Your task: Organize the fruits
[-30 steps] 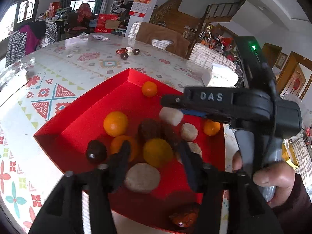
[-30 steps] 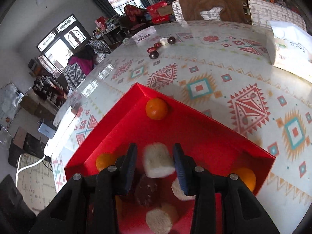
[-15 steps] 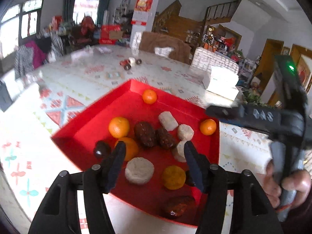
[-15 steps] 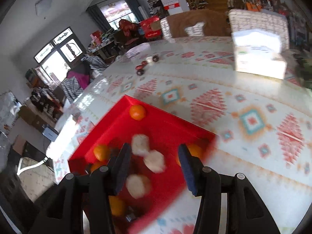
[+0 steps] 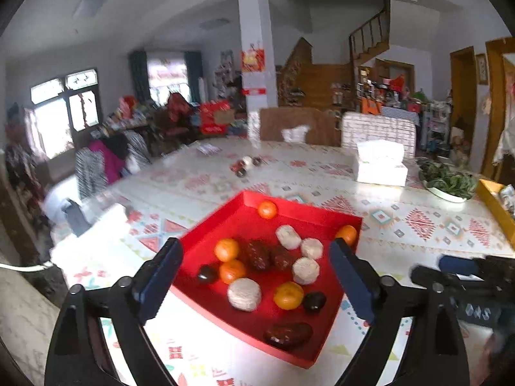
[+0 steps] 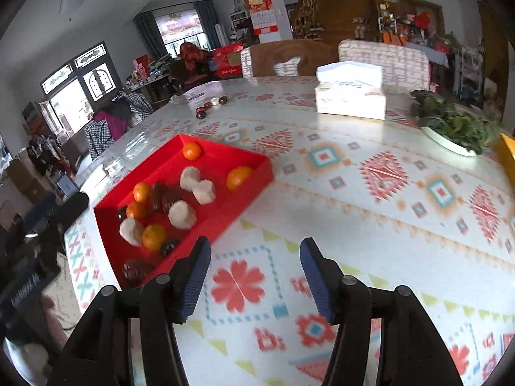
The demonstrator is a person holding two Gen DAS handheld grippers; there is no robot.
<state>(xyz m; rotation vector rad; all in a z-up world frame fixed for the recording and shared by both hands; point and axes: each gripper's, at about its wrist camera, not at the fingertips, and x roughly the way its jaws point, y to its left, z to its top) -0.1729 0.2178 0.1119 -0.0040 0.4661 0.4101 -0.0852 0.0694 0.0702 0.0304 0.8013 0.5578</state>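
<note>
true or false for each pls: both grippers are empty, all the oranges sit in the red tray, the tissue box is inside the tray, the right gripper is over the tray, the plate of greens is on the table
1. Both grippers are empty. True: the left gripper and right gripper stand open, jaws just opening, nothing between them.
2. All the oranges sit in the red tray. True.
3. The tissue box is inside the tray. False: it stands on the table, far beyond the tray.
4. The right gripper is over the tray. False: it is over bare patterned tablecloth beside the tray.
5. The plate of greens is on the table. True.
</note>
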